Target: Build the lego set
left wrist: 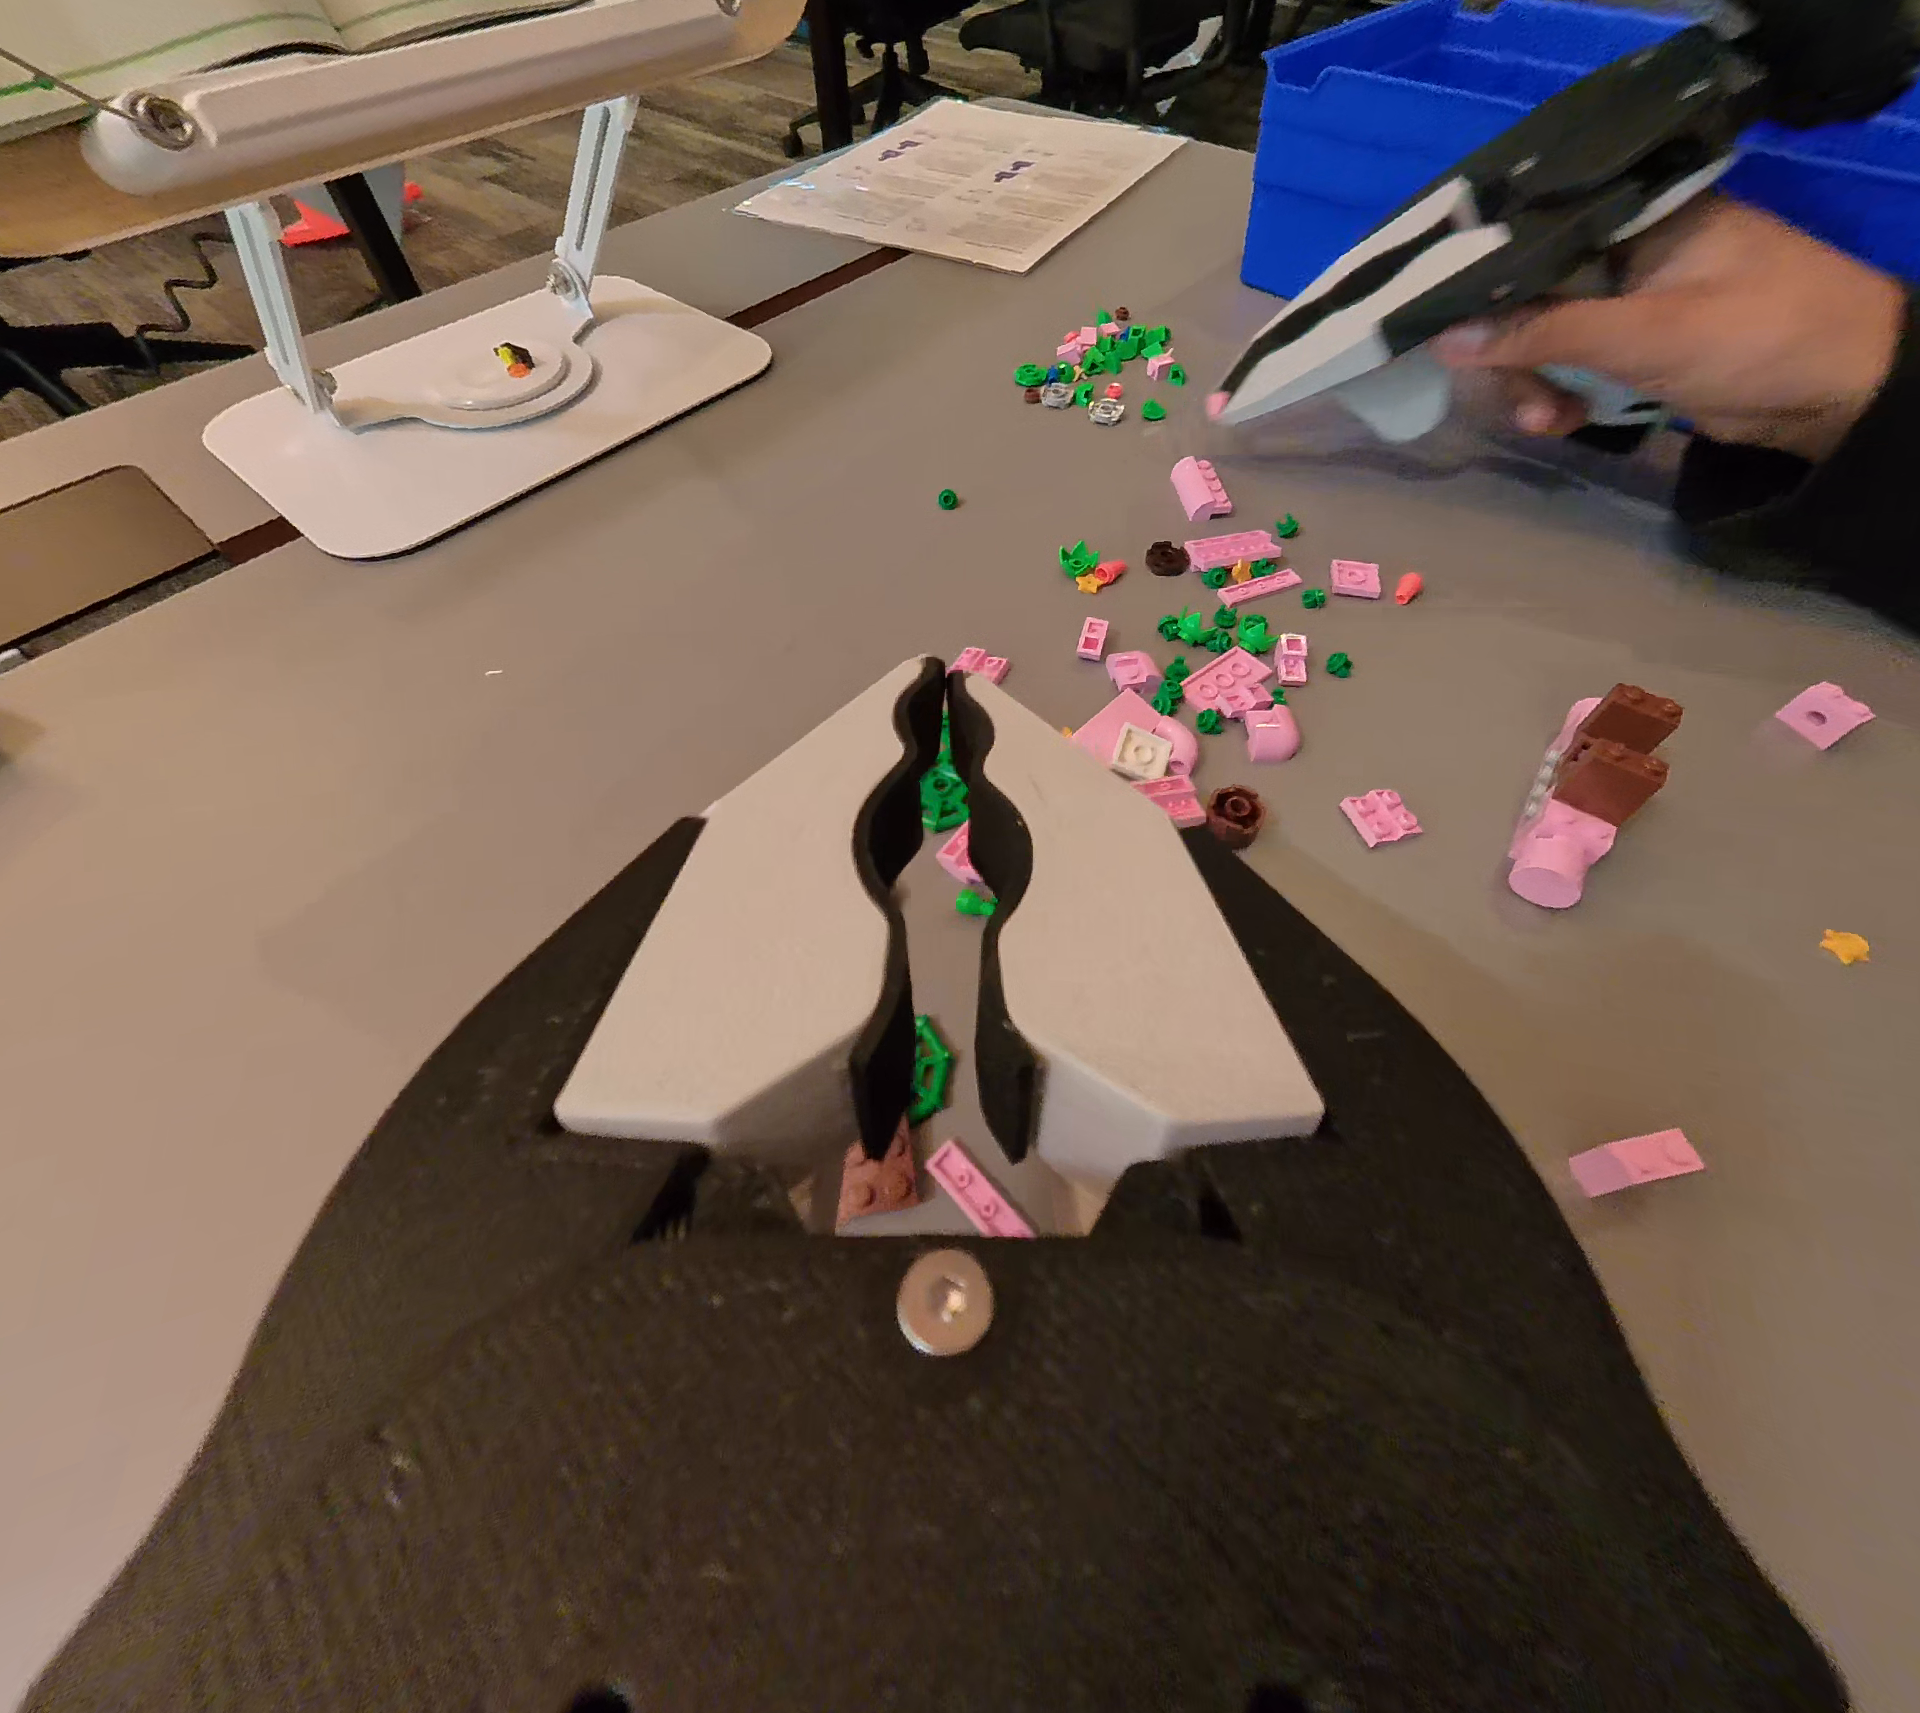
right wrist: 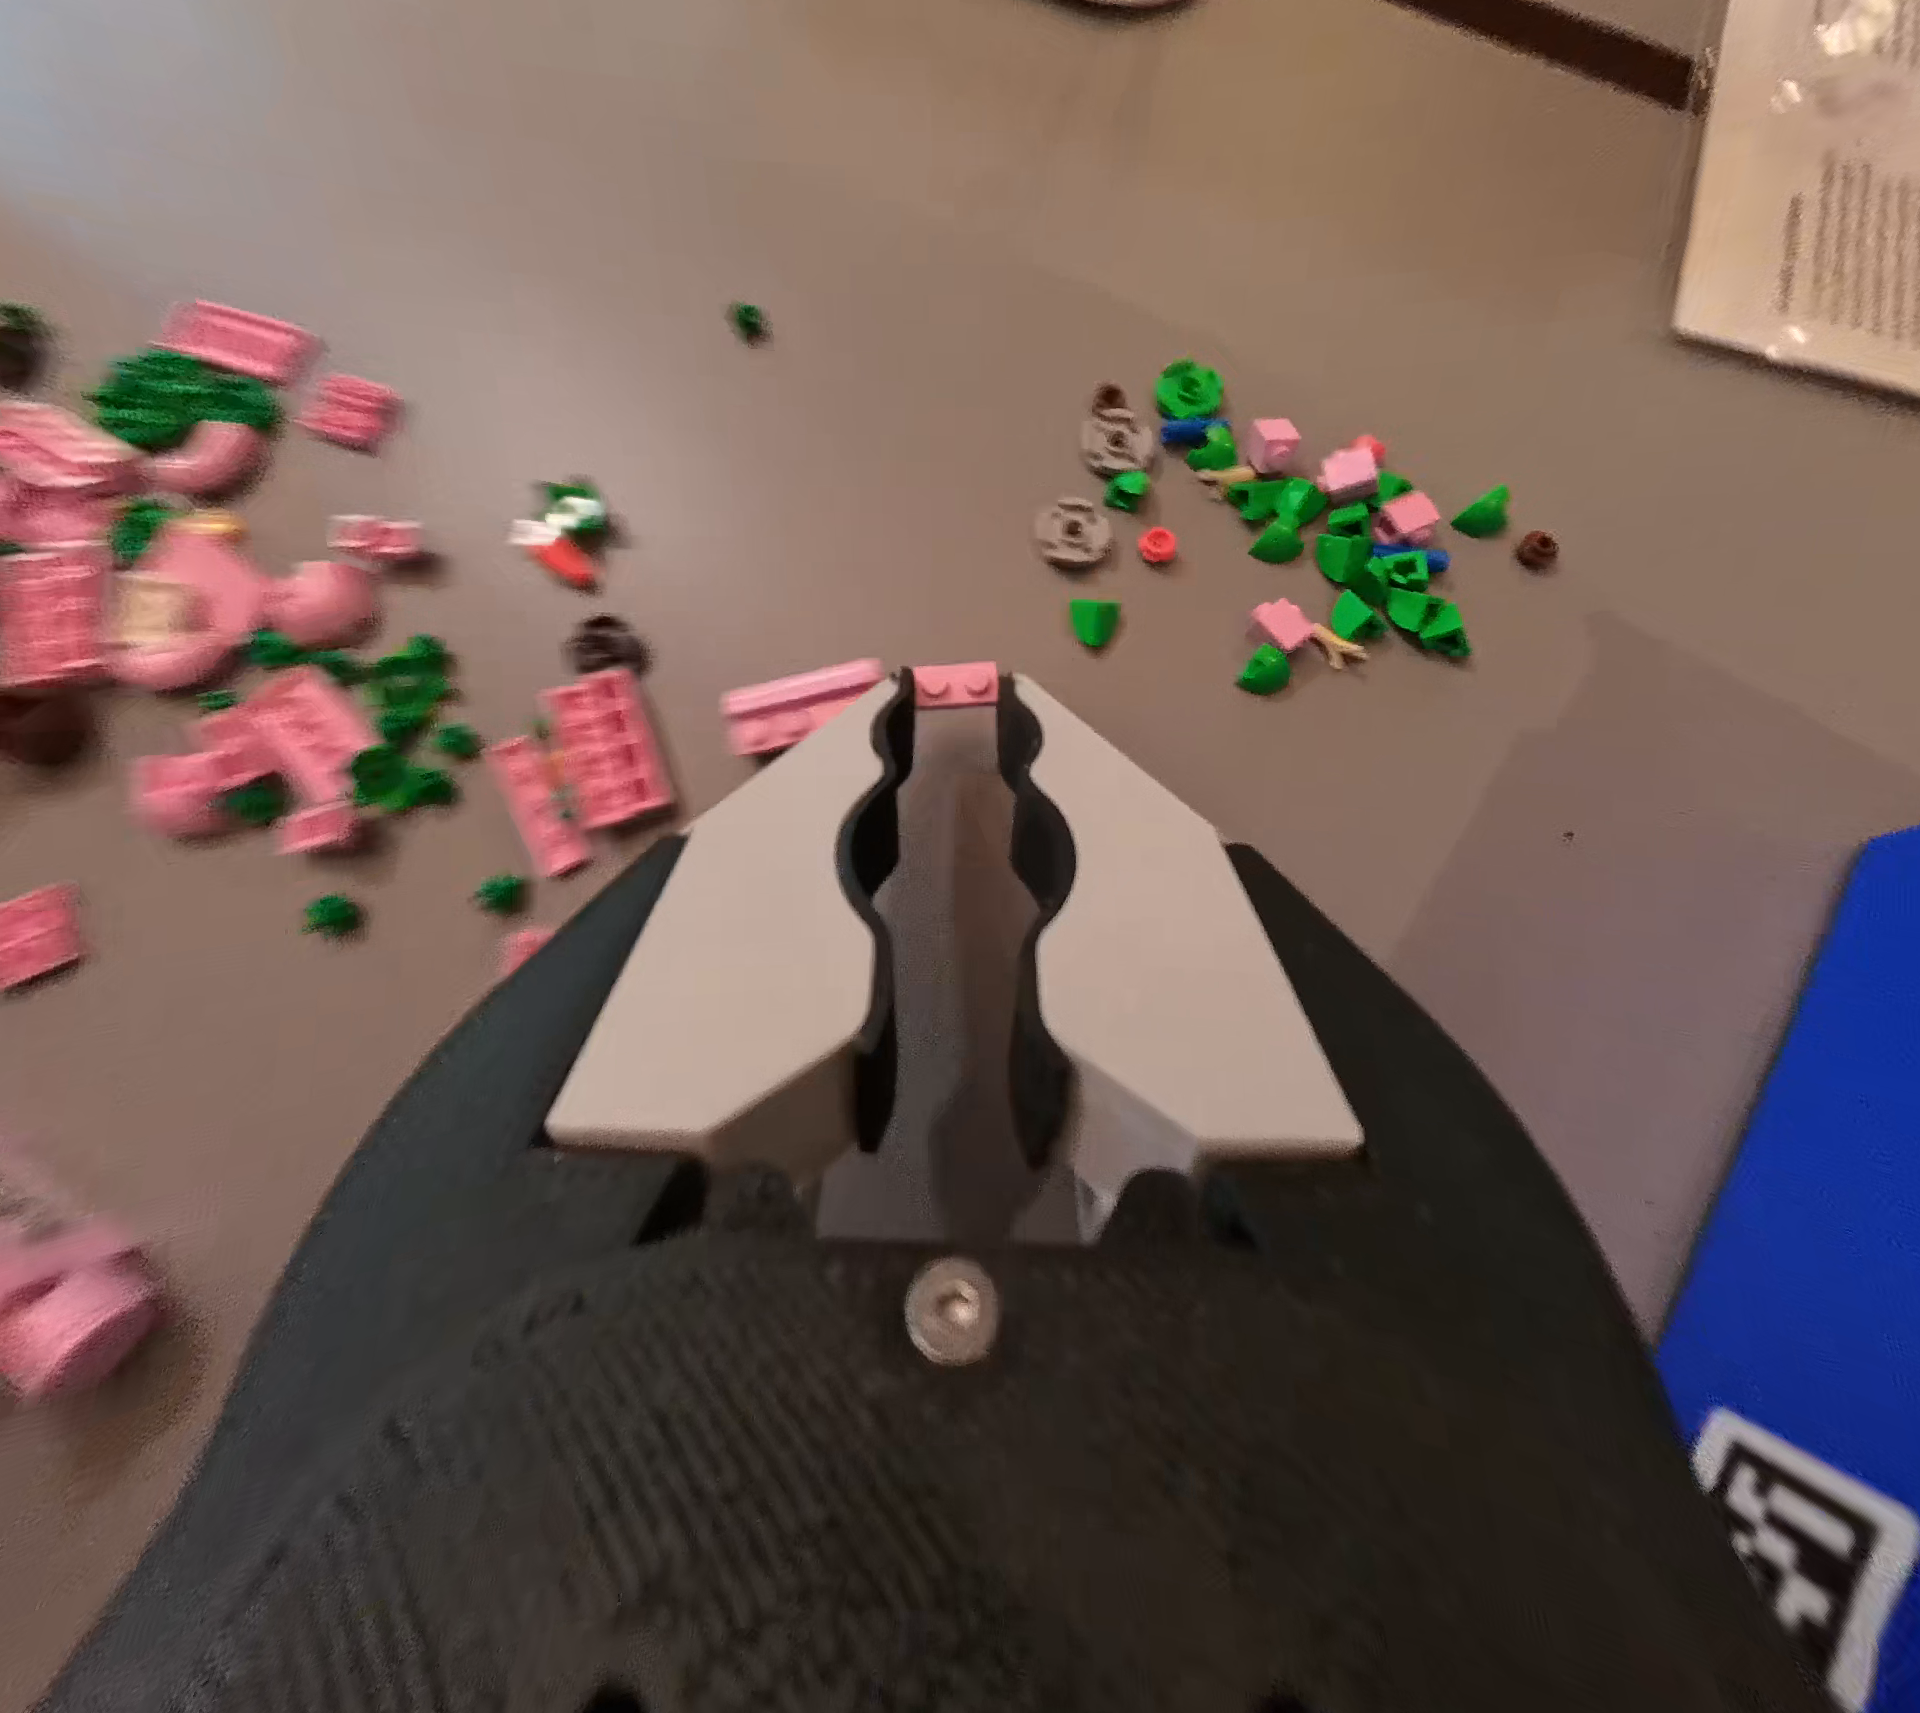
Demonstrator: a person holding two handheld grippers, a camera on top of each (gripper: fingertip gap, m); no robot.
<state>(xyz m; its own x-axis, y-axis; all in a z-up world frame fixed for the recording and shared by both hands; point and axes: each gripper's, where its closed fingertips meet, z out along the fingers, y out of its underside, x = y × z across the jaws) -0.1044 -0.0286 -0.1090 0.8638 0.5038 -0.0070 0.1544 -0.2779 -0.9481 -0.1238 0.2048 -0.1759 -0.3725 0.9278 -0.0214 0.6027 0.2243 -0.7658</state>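
Item 1, right gripper [right wrist: 956, 692]: clamped on a small pink plate [right wrist: 956, 689] at its tips; we keep it level.
Item 2, left gripper [left wrist: 945, 676]: closed, empty.
Item 3, pink-and-brown assembly [left wrist: 1584, 790], three o'clock: our judged destination; align studs first.

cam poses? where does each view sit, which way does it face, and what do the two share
Left wrist: on the left gripper, low over the table, facing the book stand and blue bin; own fingers, plus right gripper and hand.
Right wrist: on the right gripper, angled down at the table; own fingers pinching a pink plate.
Shared: green pile, printed sheet, bin, stand base.
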